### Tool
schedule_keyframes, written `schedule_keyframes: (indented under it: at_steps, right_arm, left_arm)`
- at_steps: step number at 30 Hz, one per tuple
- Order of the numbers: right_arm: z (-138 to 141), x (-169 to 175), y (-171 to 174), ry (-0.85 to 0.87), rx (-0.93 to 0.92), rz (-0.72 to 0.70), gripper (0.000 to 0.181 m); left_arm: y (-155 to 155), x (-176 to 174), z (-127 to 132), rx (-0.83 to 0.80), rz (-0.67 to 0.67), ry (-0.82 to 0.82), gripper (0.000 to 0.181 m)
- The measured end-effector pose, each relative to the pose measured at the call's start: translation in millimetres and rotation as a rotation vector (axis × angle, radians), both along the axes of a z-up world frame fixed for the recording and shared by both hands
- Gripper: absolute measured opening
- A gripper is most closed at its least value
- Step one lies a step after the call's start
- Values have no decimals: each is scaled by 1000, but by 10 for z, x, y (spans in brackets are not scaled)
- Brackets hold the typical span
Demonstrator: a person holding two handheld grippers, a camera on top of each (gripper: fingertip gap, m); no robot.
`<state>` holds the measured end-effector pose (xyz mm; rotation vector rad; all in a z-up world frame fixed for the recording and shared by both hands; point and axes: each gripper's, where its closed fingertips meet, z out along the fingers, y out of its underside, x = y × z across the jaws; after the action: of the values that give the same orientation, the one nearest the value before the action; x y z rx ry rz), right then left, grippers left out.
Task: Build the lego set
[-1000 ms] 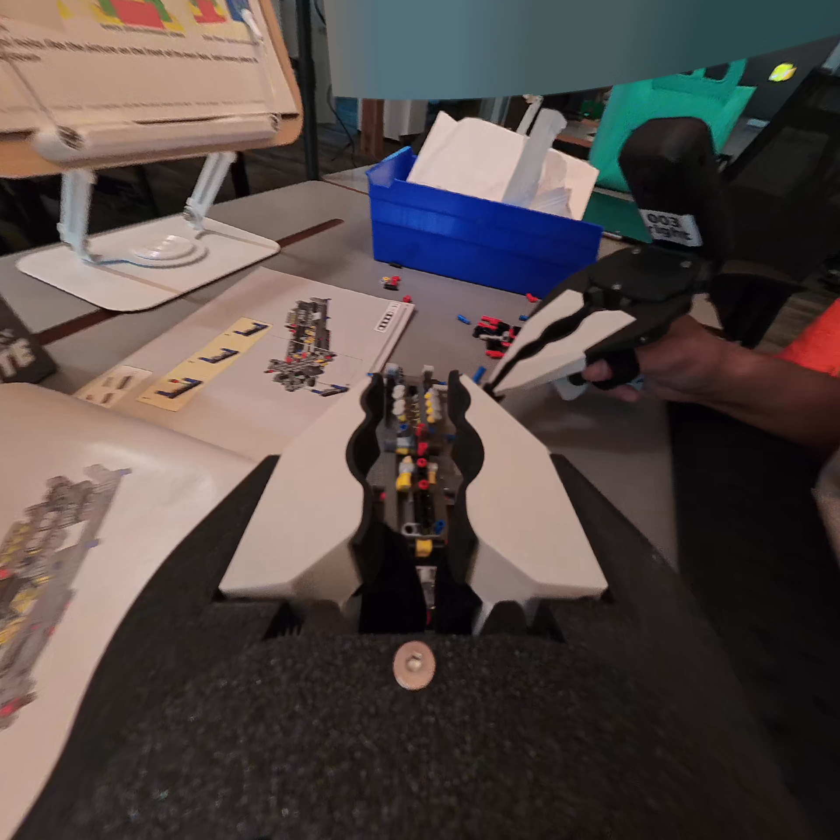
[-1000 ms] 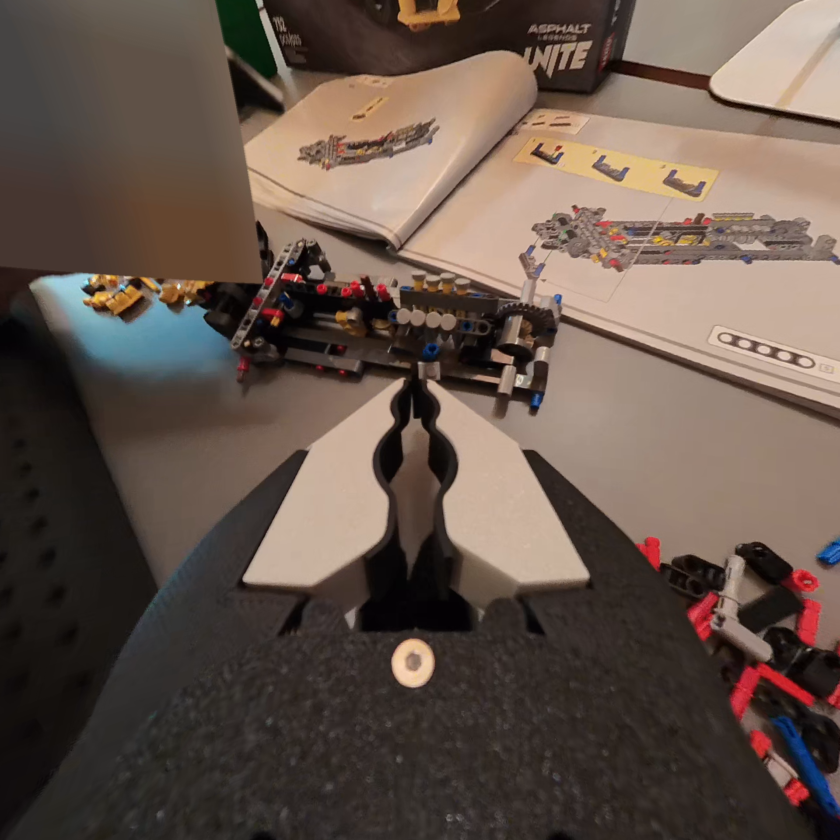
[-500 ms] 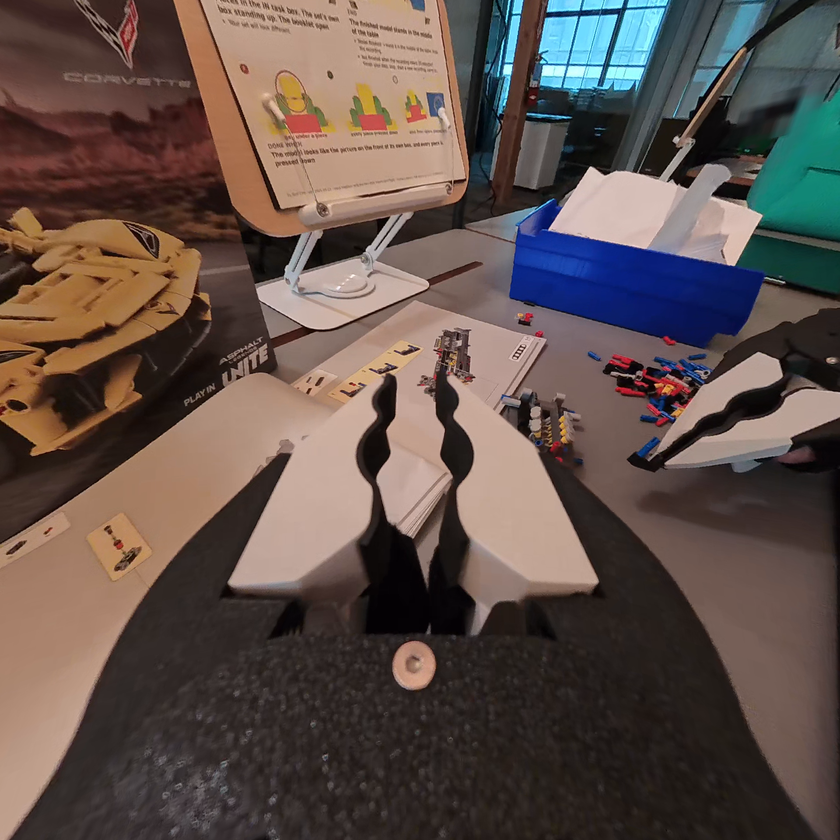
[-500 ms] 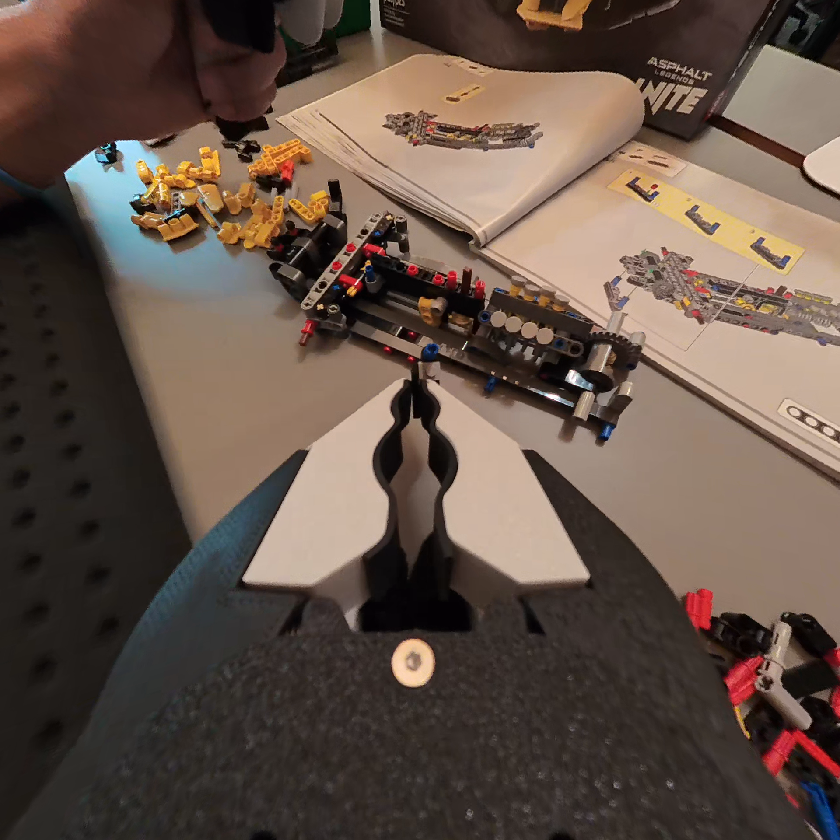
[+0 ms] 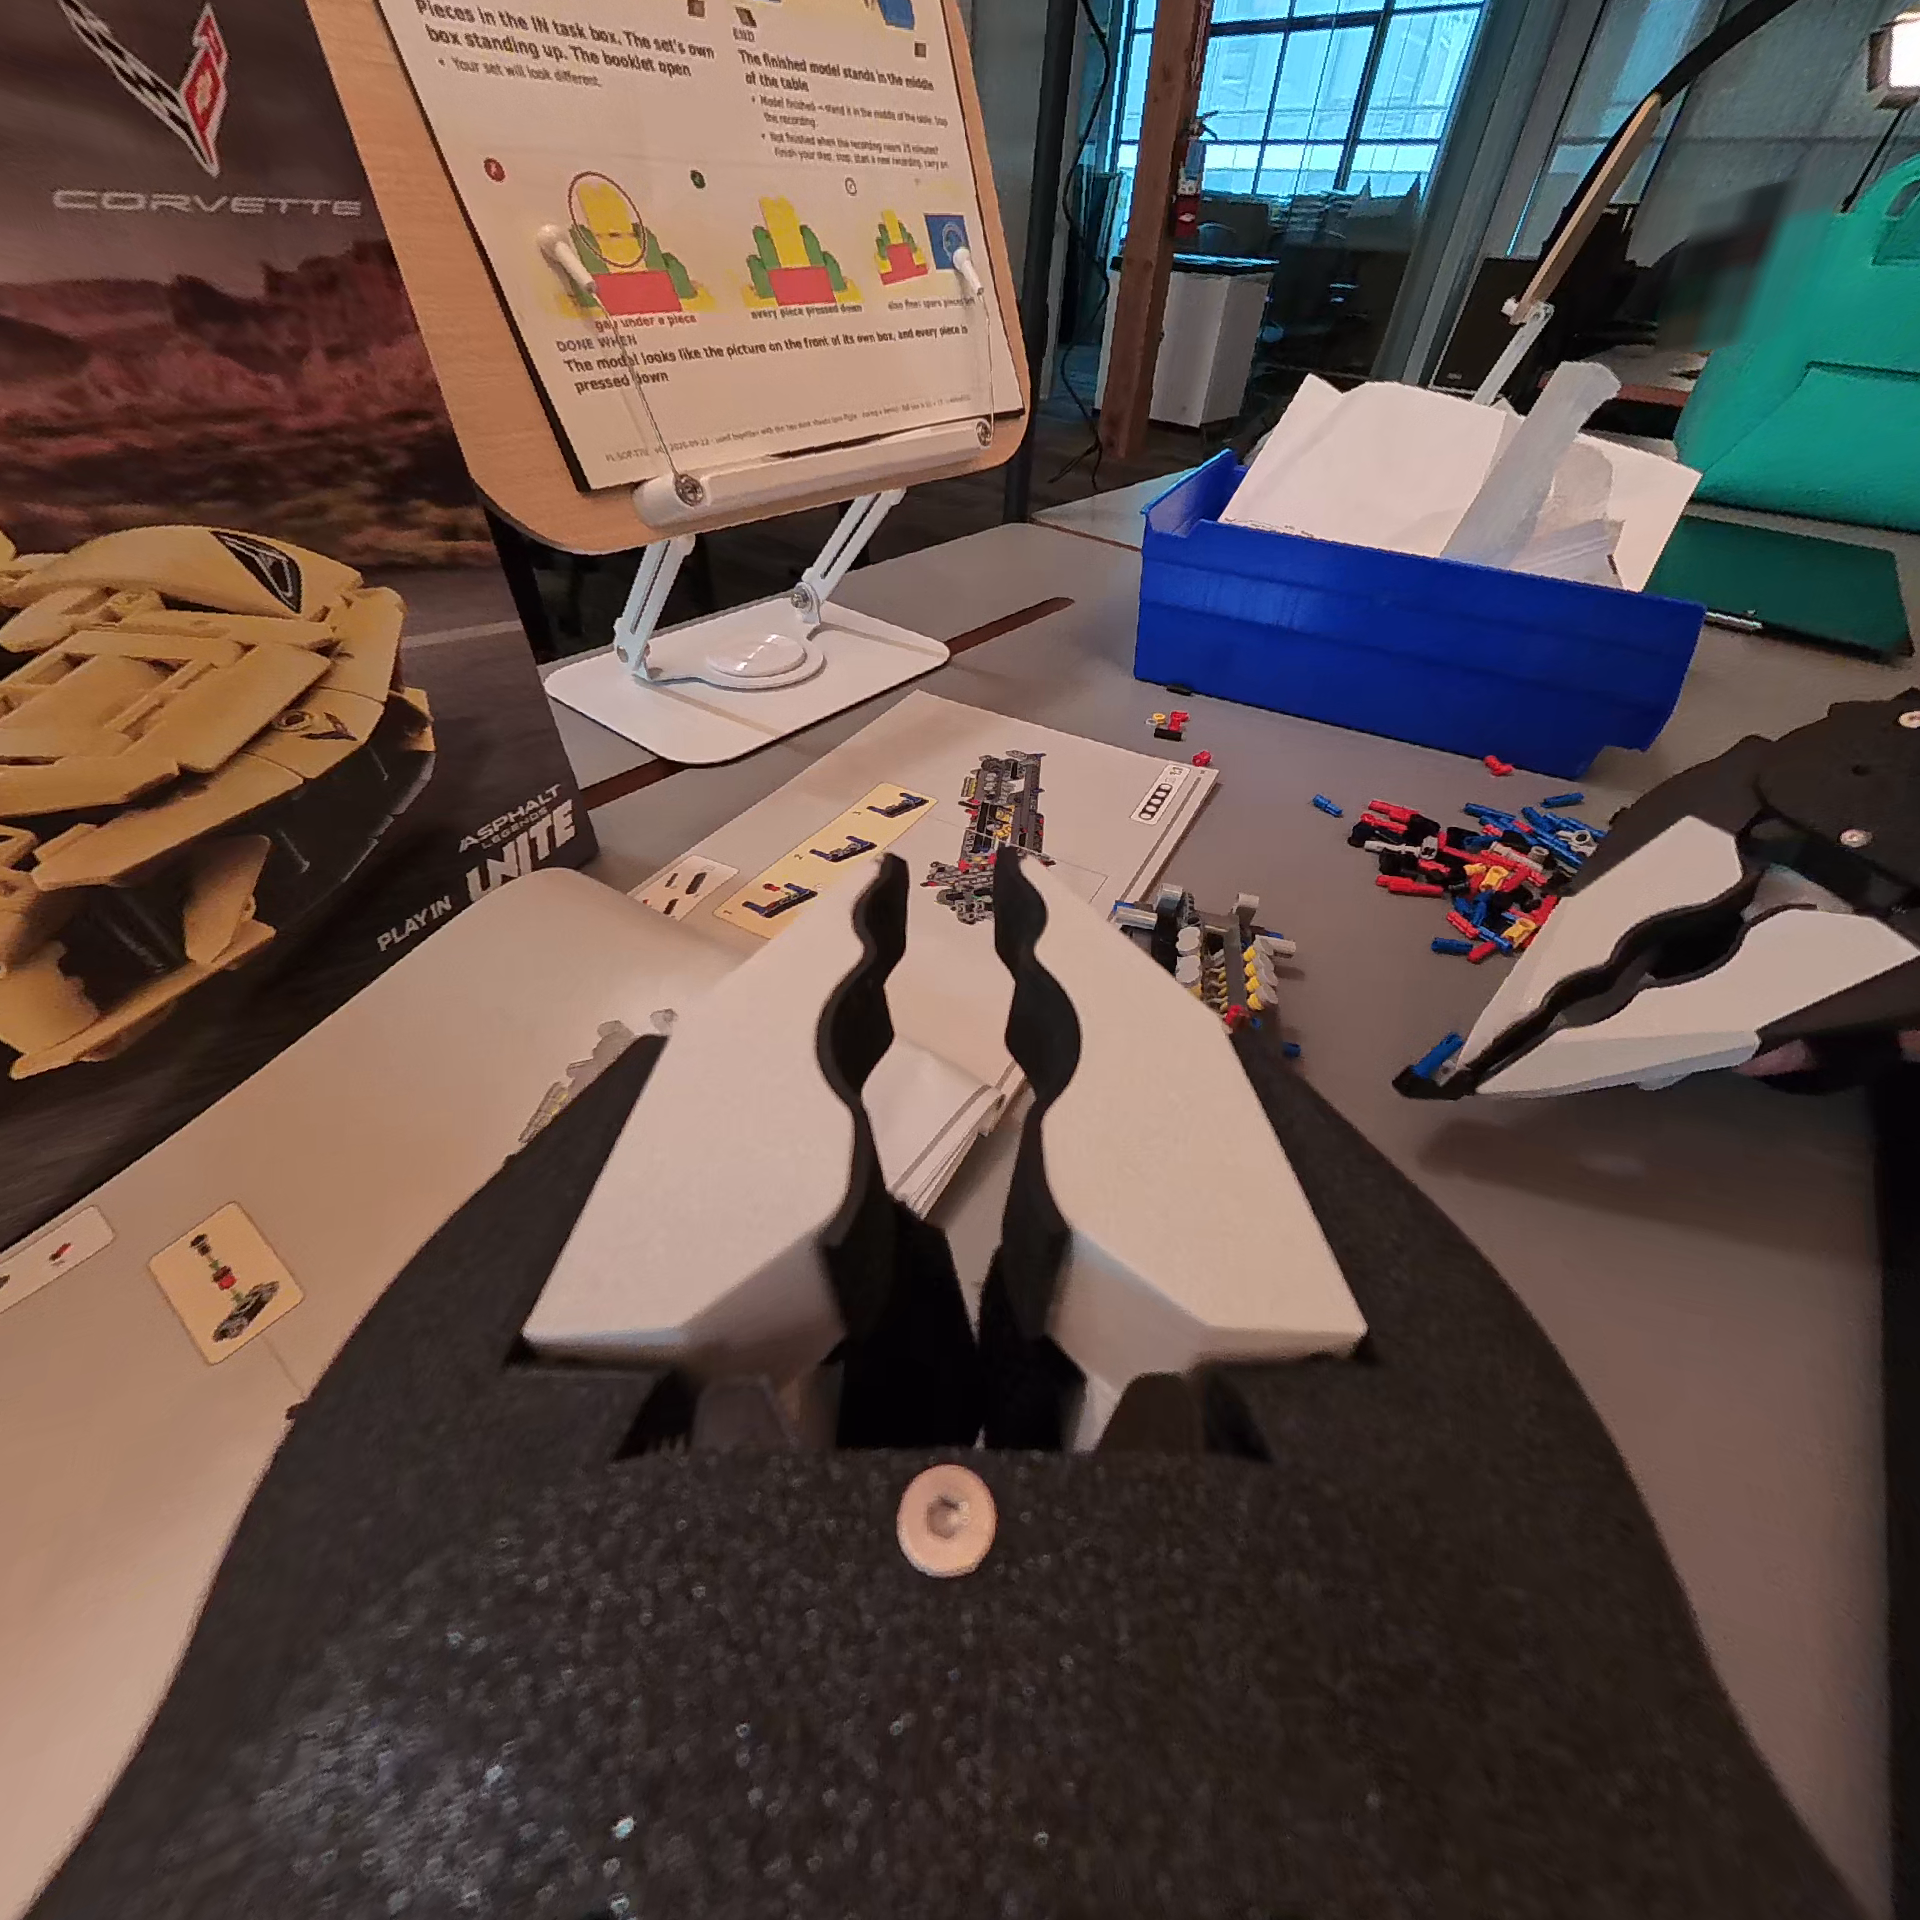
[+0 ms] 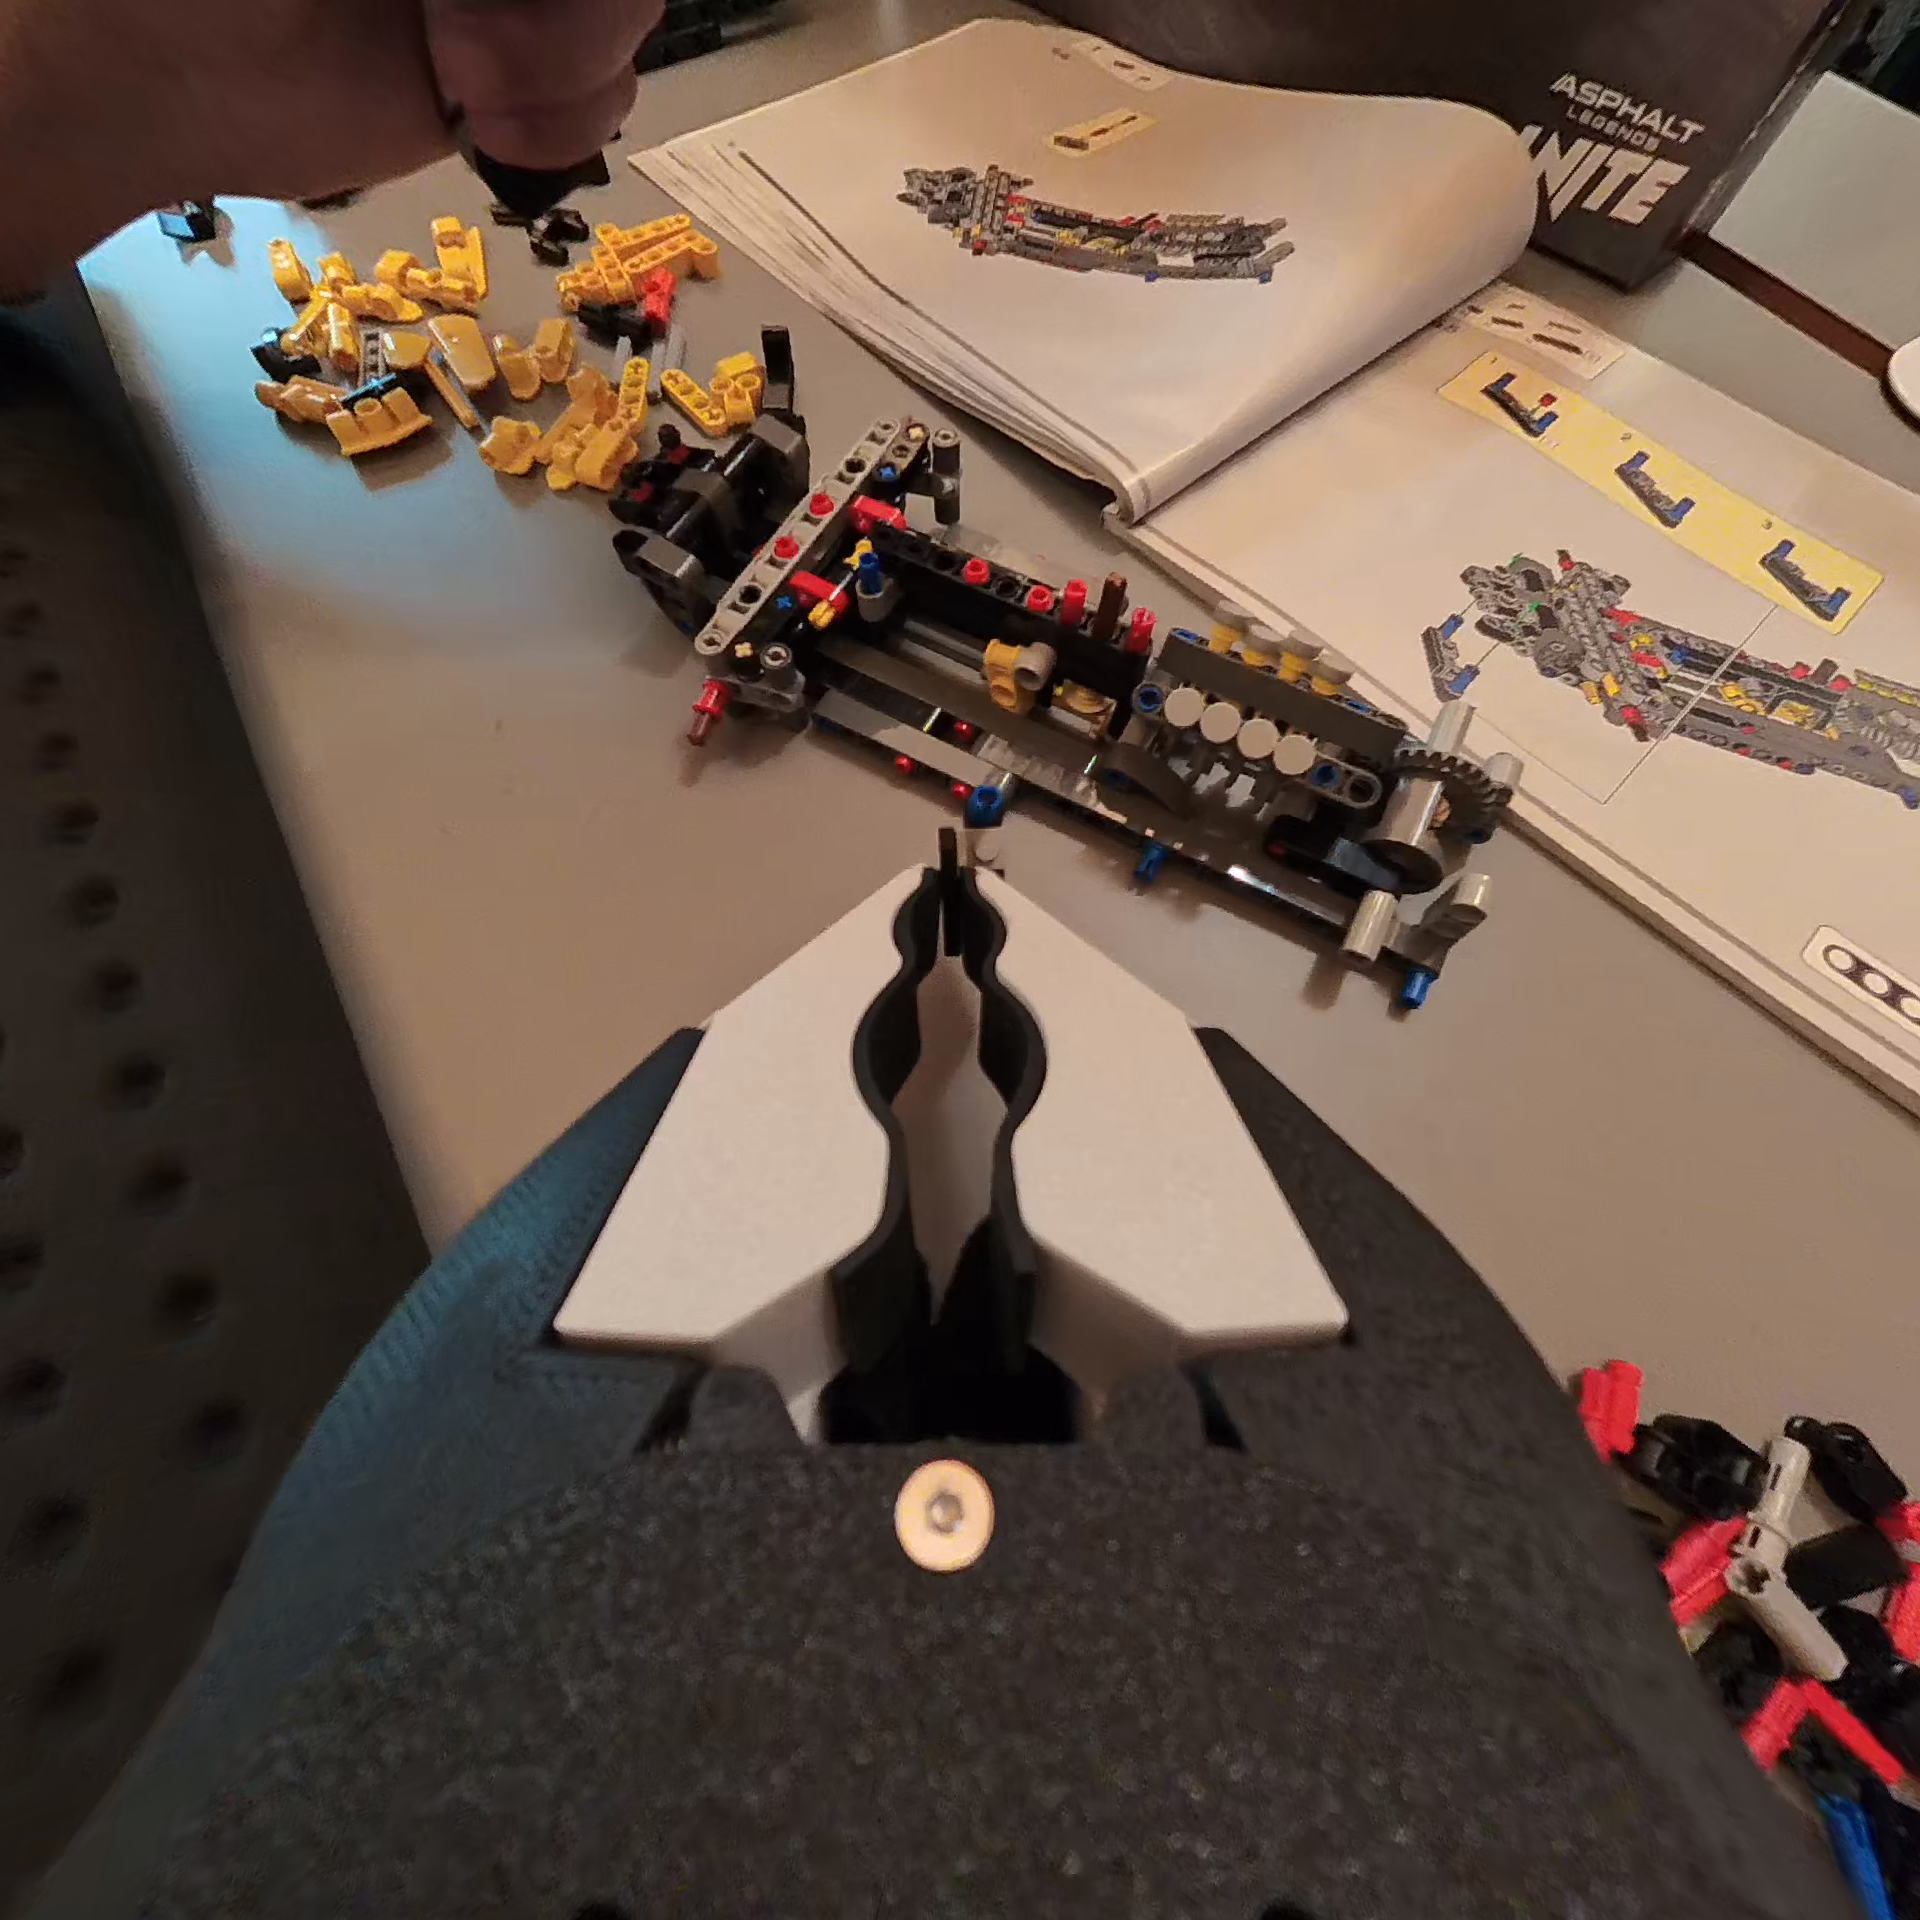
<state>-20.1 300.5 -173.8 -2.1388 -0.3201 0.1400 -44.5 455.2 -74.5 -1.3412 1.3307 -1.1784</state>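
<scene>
We are holding the right gripper (image 6: 951, 883) clenched on a small black piece (image 6: 948, 888) pinched at its tips, just above the grey worktop (image 6: 468, 831) and just short of the half-built chassis (image 6: 1049, 675). The chassis is lying flat on the worktop beside the open instruction booklet (image 6: 1195, 343), with a blue pin (image 6: 985, 800) on its near edge facing the gripper. Red, black and blue loose parts (image 6: 1787, 1538) are lying at our right, and yellow parts (image 6: 468, 353) are spreading farther off to the left.

We are keeping the left gripper (image 5: 951, 883) released, its fingers parted with nothing between them, raised over the booklet (image 5: 935, 1039). Beyond it the chassis (image 5: 1216, 951) is showing partly, then the set's box (image 5: 208, 623), a stand with an instruction sheet (image 5: 727, 260) and a blue bin (image 5: 1403, 644) holding white paper.
</scene>
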Motion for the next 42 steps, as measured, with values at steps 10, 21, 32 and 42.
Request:
schedule_keyframes:
  at_steps: [10, 21, 32, 42]
  right_arm:
    - [-10, -289, -35, 77, -47, 108, 2]
    - [-46, -951, 153, 96, -266, 73, 2]
    - [-239, -957, 202, -44, -396, -100, 2]
    - [-139, -1066, 214, 182, -339, -73, 14]
  left_arm:
    - [-258, -30, -10, -22, -109, 49, 17]
    - [-661, -1047, -775, 187, -294, 496, 30]
    - [-615, -823, -1178, 201, -280, 619, 52]
    - [-646, -804, -1323, 145, -293, 669, 39]
